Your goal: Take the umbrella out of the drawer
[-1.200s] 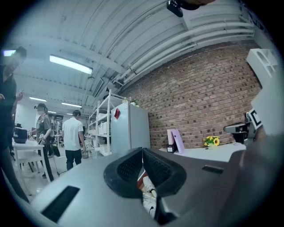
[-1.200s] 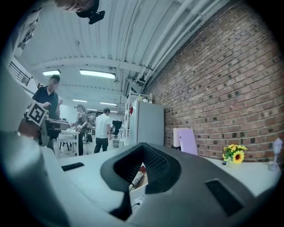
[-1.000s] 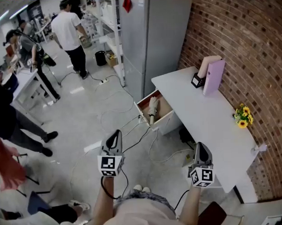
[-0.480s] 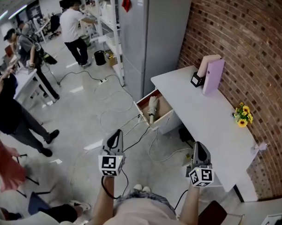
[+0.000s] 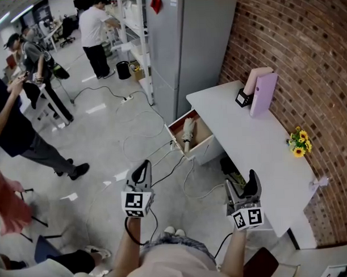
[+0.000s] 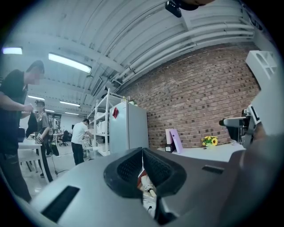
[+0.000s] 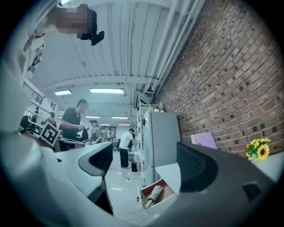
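A beige folded umbrella (image 5: pixel 188 133) lies in the open wooden drawer (image 5: pixel 177 137) at the left end of the white desk (image 5: pixel 259 149). Both grippers hang well short of it, near the person's body. My left gripper (image 5: pixel 142 169) is shut with nothing held; in the left gripper view (image 6: pixel 142 165) the umbrella (image 6: pixel 149 190) peeks out below its closed jaws. My right gripper (image 5: pixel 241 185) is opening, nothing between its jaws. In the right gripper view (image 7: pixel 145 162) the drawer (image 7: pixel 165 185) and umbrella (image 7: pixel 154 194) show far off between the spread jaws.
A tall grey cabinet (image 5: pixel 187 44) stands behind the drawer, beside a brick wall (image 5: pixel 295 57). A purple folder (image 5: pixel 263 93) and yellow flowers (image 5: pixel 298 143) sit on the desk. Cables (image 5: pixel 163 158) trail over the floor. People (image 5: pixel 96 35) stand at the far left.
The right gripper's jaws went from shut to spread apart and it rose a little. The left gripper stayed put. The people in the background walked about.
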A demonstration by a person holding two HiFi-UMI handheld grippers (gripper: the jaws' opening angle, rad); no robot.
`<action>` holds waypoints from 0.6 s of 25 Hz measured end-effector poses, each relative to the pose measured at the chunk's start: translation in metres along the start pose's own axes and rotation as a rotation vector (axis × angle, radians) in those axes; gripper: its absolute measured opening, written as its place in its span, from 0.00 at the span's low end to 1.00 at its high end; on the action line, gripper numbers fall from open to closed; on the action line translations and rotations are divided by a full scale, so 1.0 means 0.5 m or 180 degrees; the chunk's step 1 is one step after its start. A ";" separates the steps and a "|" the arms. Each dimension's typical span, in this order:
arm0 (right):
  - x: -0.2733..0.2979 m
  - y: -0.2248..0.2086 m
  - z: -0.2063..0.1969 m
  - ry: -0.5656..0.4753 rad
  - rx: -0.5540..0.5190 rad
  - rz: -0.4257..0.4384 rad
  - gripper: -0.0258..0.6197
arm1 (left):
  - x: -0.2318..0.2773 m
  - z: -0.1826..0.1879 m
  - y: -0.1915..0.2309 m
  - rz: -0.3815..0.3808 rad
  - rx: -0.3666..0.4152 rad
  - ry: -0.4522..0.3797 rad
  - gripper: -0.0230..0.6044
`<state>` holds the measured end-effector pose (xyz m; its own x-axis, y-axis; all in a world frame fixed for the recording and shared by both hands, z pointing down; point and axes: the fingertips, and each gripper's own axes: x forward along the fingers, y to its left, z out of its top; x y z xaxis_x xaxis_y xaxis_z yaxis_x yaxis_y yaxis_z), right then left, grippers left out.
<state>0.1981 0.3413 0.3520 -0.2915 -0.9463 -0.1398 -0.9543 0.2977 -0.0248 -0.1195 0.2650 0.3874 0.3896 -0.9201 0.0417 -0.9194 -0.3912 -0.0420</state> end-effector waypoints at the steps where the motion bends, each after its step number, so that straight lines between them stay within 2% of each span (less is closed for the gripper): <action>1: 0.002 0.002 0.008 -0.0061 -0.0004 0.0005 0.75 | 0.000 -0.002 0.001 0.0003 -0.0002 0.0002 0.08; 7: 0.008 -0.009 0.023 -0.0170 -0.0019 -0.0046 0.88 | 0.003 -0.006 0.010 0.0028 -0.0003 -0.0006 0.08; 15: 0.029 0.001 0.007 -0.0114 0.0030 -0.0058 0.90 | 0.009 -0.008 0.043 0.0044 0.0000 -0.0021 0.08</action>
<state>0.1934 0.3282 0.3465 -0.2715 -0.9465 -0.1745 -0.9587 0.2818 -0.0370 -0.1375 0.2528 0.3909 0.3771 -0.9255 0.0344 -0.9247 -0.3783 -0.0427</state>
